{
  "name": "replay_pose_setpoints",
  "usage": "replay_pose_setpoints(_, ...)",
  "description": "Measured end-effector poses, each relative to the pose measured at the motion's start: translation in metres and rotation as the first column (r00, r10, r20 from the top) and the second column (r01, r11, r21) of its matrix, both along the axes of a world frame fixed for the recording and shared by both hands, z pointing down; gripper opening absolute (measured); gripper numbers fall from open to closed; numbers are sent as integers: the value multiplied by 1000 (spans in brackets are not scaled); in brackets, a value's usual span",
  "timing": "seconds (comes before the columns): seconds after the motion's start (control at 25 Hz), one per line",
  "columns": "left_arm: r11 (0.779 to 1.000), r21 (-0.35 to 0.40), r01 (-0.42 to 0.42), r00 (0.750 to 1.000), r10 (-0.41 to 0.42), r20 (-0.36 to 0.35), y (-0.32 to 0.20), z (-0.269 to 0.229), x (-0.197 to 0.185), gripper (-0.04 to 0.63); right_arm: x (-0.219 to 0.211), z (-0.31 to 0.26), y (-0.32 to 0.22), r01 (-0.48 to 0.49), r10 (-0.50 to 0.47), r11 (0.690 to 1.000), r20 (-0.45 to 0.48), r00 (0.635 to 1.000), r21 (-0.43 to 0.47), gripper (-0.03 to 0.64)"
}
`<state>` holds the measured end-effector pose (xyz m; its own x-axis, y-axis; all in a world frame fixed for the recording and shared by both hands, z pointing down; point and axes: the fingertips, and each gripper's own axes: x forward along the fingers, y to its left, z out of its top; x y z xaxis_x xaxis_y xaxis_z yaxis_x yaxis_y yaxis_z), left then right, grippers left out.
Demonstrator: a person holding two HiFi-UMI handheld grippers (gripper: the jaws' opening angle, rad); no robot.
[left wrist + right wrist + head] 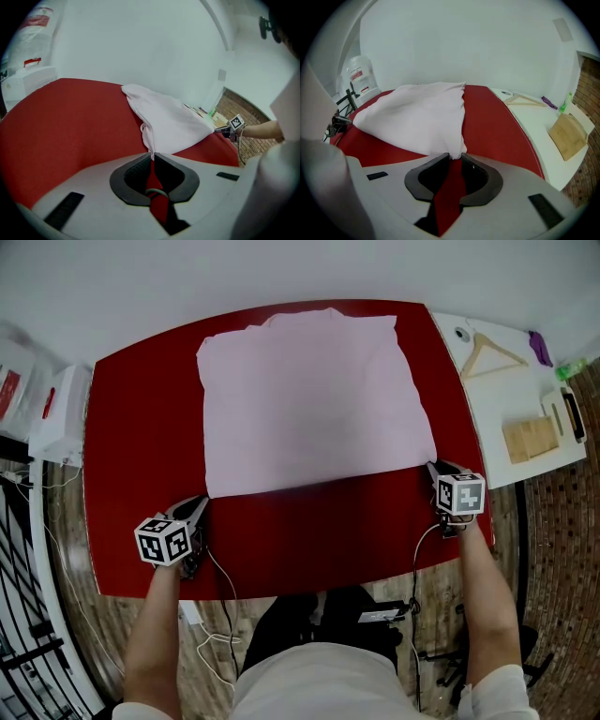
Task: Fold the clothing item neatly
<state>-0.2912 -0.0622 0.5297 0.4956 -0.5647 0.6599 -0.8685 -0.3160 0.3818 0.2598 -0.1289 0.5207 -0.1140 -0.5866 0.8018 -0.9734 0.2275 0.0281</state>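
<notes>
A red counter (141, 427) against a white wall carries the pale pink garment (314, 399), spread flat in a rough rectangle. The left hand-held gripper (201, 504) is pressed together on the garment's near left corner. The right hand-held gripper (434, 467) pinches the near right corner, with a small bunch of cloth between its jaws. This looks like the start of a fold. Next, both corners should probably lift together and travel evenly toward the far edge, keeping the hem taut.
</notes>
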Motion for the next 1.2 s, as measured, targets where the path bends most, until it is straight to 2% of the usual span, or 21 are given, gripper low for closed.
replay_pose_setpoints(0.2, 998, 7, 55, 998, -55, -31, 8, -5, -16, 17, 11, -6, 8, -10, 11, 1000, -31, 999, 10, 71)
replay_pose_setpoints(0.44, 996, 32, 82, 996, -81, -35, 19, -12, -25, 17, 11, -16, 20, -33, 33, 999, -20, 999, 30, 72)
replay_pose_setpoints(1.2, 989, 134, 56, 993, -41, -112, 78, -56, -22, 17, -37, -65, 82, -23, 19, 993, 36, 999, 114, 72)
